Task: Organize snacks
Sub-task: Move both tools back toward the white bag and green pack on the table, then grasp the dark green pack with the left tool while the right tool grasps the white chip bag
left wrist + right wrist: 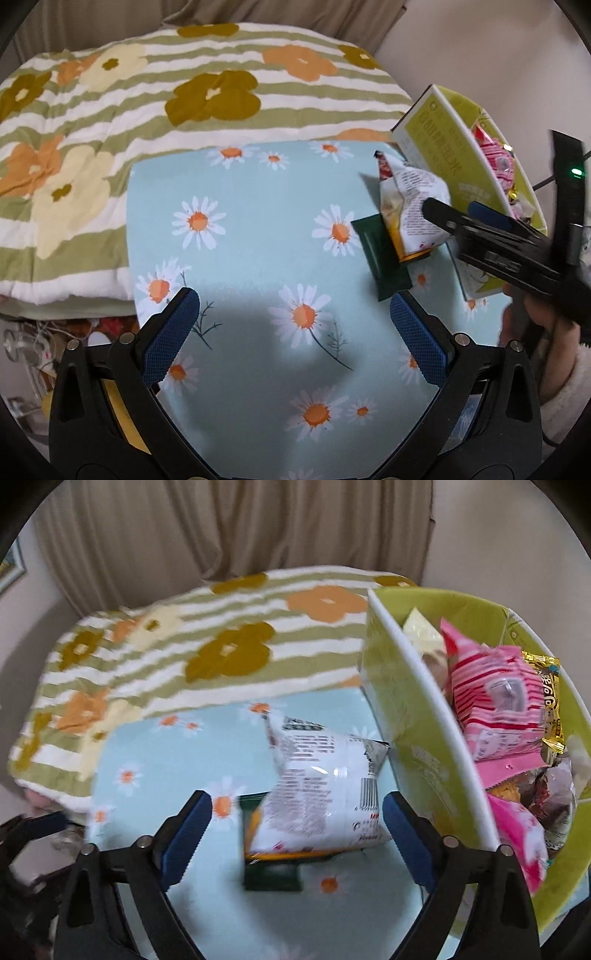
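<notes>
Left tongs (pixel 293 328) hang released over bare daisy cloth (pixel 258 258). Toward the cloth's right edge, one white snack packet (pixel 321 794) lies on one dark green sachet (pixel 271 877), between the released right tongs (pixel 297 834), untouched. Beside it, one green box (pixel 413 738) holds pink packets (pixel 495 716).

Two tools are showing, the left tool (pixel 291 332) and the right tool (pixel 297 829). One green box (pixel 417 738) is standing, two snack packets are lying outside it: one white packet (pixel 321 794), one dark green packet (pixel 273 877).
</notes>
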A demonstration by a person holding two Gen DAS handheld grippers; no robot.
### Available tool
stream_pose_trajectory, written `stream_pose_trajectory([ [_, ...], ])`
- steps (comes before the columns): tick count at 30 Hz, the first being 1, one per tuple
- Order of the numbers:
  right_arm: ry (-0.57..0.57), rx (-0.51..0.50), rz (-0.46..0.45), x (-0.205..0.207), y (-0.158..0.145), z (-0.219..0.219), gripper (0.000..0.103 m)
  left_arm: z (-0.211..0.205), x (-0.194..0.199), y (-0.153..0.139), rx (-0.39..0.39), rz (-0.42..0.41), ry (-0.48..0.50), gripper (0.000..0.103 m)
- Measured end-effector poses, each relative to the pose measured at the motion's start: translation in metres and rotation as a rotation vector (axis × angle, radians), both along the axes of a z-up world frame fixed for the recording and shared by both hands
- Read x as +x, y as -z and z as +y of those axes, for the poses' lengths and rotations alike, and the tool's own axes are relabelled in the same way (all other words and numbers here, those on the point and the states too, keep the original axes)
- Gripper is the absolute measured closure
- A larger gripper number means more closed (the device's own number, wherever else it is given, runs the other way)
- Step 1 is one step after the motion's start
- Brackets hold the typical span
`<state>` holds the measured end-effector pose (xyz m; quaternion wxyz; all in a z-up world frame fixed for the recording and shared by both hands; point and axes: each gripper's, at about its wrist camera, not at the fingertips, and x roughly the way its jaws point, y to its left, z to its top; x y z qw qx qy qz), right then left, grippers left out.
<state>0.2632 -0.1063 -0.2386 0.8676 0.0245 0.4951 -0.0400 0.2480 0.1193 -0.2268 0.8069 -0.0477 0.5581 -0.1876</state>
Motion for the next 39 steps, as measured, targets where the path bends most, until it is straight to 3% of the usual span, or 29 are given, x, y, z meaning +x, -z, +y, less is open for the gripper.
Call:
stream_pose_trajectory([
  [6,0.034,-0.128,0.045,0.021,0.028,0.006,0.015,-0.013,0.009,0.021,-0.008,0.021,0.031,0.001],
  [12,0.032,-0.169,0.074,0.031,0.04,0.001,0.017,-0.03,0.011,0.032,-0.014,0.039,0.065,0.001],
  [16,0.001,-0.181,0.076,0.031,0.04,0.002,0.026,-0.039,0.014,0.034,-0.018,0.044,0.077,0.001],
  [20,-0.037,-0.171,0.069,0.027,0.034,0.0,0.043,-0.05,0.016,0.036,-0.01,0.046,0.09,0.001],
  [22,-0.049,-0.115,0.062,0.024,0.029,-0.006,0.045,-0.057,0.016,0.038,-0.009,0.047,0.096,0.001],
  [31,-0.127,0.023,-0.006,0.014,-0.006,-0.015,0.047,-0.099,0.016,0.05,-0.008,0.051,0.095,0.001],
  [39,-0.201,0.077,-0.061,0.014,-0.033,-0.022,0.048,-0.127,0.017,0.058,0.0,0.025,-0.001,0.001],
])
